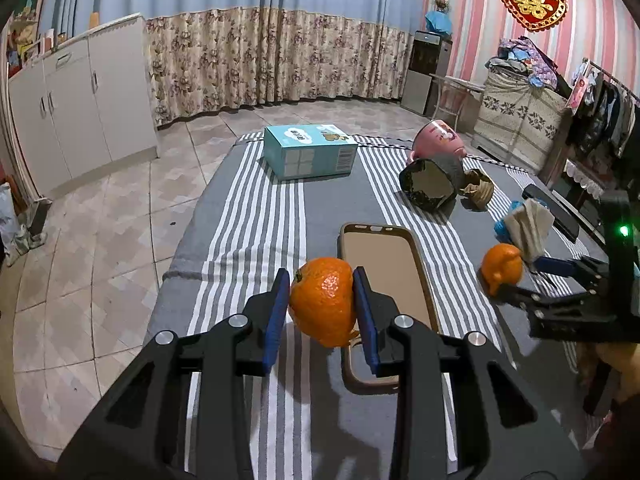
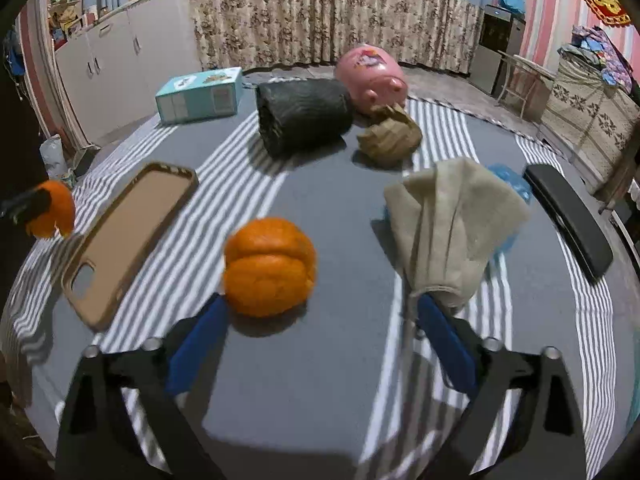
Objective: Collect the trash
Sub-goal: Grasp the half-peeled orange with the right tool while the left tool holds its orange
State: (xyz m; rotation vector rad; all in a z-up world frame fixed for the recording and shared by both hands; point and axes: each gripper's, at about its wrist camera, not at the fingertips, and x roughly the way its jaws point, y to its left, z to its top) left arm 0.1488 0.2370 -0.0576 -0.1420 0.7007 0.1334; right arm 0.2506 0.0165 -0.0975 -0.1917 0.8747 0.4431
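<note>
Left gripper clamps light, crushable orange peel; right gripper gapes beside second peel, near the phone case; pinch its rim

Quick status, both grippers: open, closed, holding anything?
Left gripper: closed on an orange peel.
Right gripper: open, holding nothing; second orange peel sits by its left finger.
</note>
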